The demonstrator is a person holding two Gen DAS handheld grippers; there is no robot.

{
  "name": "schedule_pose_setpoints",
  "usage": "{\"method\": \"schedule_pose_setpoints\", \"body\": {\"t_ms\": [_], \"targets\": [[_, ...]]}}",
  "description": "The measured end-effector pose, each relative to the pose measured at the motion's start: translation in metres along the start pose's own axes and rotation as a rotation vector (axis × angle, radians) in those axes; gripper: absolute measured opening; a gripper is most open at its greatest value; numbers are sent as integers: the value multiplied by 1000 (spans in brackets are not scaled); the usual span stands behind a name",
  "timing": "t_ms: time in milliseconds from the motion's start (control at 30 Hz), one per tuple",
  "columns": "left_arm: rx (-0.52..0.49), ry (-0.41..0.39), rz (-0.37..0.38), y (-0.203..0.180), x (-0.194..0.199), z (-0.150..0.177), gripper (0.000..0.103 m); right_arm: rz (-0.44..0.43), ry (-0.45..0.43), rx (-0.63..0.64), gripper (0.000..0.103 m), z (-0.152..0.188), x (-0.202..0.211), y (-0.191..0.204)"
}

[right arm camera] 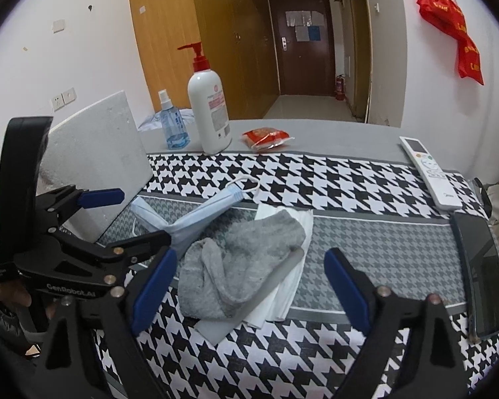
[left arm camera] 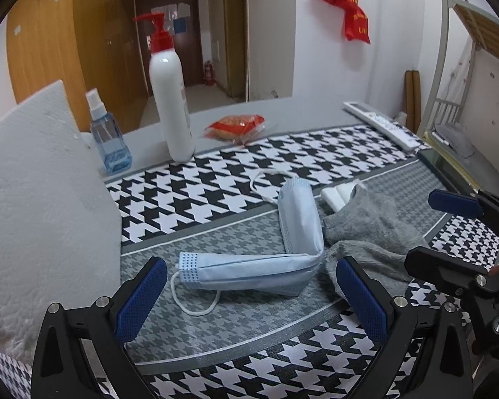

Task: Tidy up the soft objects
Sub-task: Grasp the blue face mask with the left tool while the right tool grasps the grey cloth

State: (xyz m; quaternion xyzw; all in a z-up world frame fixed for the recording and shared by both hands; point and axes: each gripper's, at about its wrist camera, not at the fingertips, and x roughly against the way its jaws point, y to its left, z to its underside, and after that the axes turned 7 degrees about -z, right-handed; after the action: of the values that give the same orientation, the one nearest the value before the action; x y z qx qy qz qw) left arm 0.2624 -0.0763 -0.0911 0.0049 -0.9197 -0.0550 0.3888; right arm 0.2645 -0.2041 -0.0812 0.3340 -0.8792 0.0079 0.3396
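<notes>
On the checked cloth (left arm camera: 216, 193) lies the blue mask (left arm camera: 249, 266), bent, touching the grey sock (right arm camera: 236, 259). Left gripper (left arm camera: 249, 299) and right gripper (right arm camera: 249, 289) hover with fingers apart, probably each ready to take one piece.

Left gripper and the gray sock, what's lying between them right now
In the left wrist view, the folded blue face mask lies between the open left gripper and the gray sock, its folded corner meeting the sock.
</notes>
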Motion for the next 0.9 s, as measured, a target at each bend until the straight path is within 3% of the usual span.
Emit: {"method": "schedule_pose_setpoints", "body": {"t_ms": [667,900], "targets": [[59,44,1,8,-29,3,102,-22,63,19,92,0,-17,-4],[90,45,27,15,-30,4,91,-26,67,22,92,-1,-19,-4]]}}
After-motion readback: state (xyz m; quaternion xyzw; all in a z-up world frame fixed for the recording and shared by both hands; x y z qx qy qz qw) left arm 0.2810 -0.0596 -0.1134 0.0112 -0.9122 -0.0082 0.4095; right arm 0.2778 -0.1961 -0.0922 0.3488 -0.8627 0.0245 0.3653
